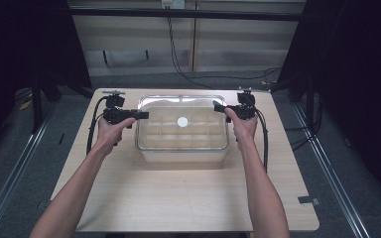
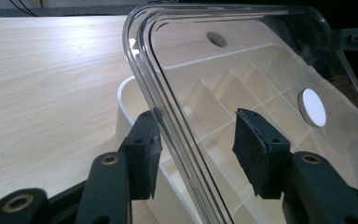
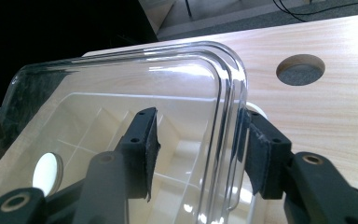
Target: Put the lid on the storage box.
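Black padded left claw [image 2: 198, 149] and right claw [image 3: 198, 151] each straddle, gaping, the clear rounded lid's [image 1: 182, 101] rim over a cream compartmented box [image 1: 183, 154].

No text, label, brand, number or sign can be read on anything shown in the three views.

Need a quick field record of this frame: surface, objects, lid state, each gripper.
surface: light wooden table
container: cream plastic box with divided compartments
lid: clear plastic lid with a white round disc at its centre, over the box; seated or lifted, cannot tell
left gripper: open, jaws astride the lid's rim, one pad outside, one over the lid
right gripper: open, jaws astride the opposite rim
table hole: round hole past the right gripper
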